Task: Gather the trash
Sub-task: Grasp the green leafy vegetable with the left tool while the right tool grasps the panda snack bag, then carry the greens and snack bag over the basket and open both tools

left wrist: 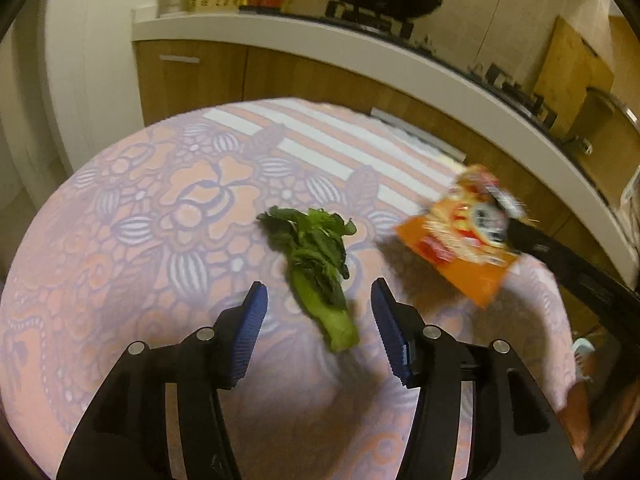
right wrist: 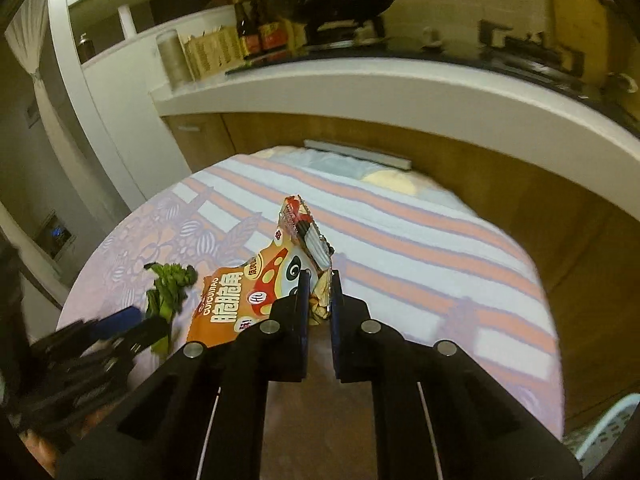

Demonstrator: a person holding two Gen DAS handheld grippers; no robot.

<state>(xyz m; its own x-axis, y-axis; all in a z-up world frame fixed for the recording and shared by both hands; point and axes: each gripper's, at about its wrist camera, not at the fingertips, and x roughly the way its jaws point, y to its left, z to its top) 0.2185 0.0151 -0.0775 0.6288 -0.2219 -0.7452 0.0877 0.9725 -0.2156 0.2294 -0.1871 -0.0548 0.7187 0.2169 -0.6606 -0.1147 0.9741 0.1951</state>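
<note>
Right gripper point(right wrist: 319, 292): jaws nearly together, pinching one edge of the snack bag point(right wrist: 256, 296); black fingers, blue pads.
Snack bag: orange, printed with a cartoon face and white characters; it hangs lifted off the cloth from the pinched edge, blurred in the left wrist view point(left wrist: 460, 236), where it shows to the right of the greens.
Left gripper point(left wrist: 320, 312): jaws apart, nothing between the blue pads point(left wrist: 252, 332); it points down at the cloth, and the stalk end of the greens lies just ahead of the gap between the fingers.
Greens point(left wrist: 320, 264): one wilted leafy stalk, flat on the cloth, leaves away from the gripper, pale cut end toward it; well apart from the bag.
Cloth point(left wrist: 160, 200): pink and lilac, flower pattern near, stripes farther off; covers the table.
Counter point(right wrist: 400, 92): white edge over wooden cabinet fronts, behind the table; dark bottles point(right wrist: 256, 32), a basket and a black pan stand on it.
</note>
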